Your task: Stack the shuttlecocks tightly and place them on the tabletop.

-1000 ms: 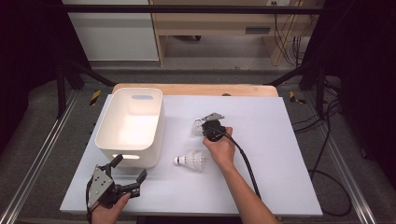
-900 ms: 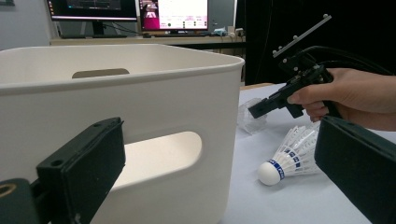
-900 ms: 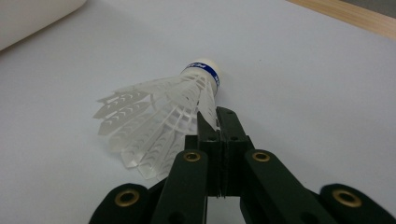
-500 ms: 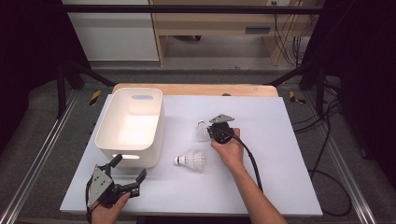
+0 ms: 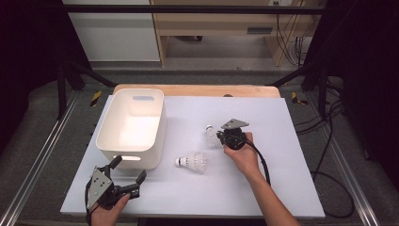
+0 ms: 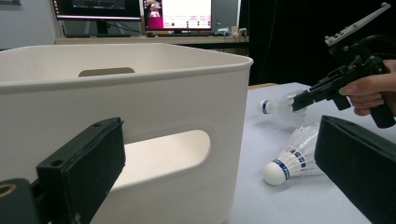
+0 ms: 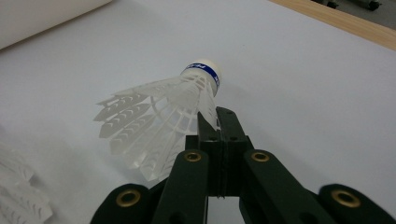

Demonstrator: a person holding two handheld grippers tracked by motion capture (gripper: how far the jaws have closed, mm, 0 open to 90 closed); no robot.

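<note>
My right gripper [image 5: 218, 136] is shut on the feather skirt of a white shuttlecock [image 5: 210, 134] with a blue band, held low over the white table mat right of centre. In the right gripper view the jaws [image 7: 218, 116] pinch the skirt's edge, and the cork of the shuttlecock [image 7: 159, 116] points away. A second shuttlecock [image 5: 192, 161] lies on its side just left of and nearer than that hand. My left gripper [image 5: 129, 167] stands open at the front left, in front of the white bin [image 5: 106, 128], with nothing between its jaws. The left gripper view looks past the open left gripper [image 6: 217, 140] at the bin wall [image 6: 140, 93], the lying shuttlecock [image 6: 292, 158] and the held shuttlecock [image 6: 275, 106].
The bin looks empty and has a handle slot in the wall that faces my left gripper. A wooden board edge [image 5: 197, 89] runs behind the mat. Metal rails [image 5: 37, 160] flank the table on both sides. The right gripper's cable [image 5: 263, 165] trails toward the near edge.
My right gripper has moved to the right, away from the bin, with the shuttlecock in its jaws. The left gripper and the lying shuttlecock have stayed put.
</note>
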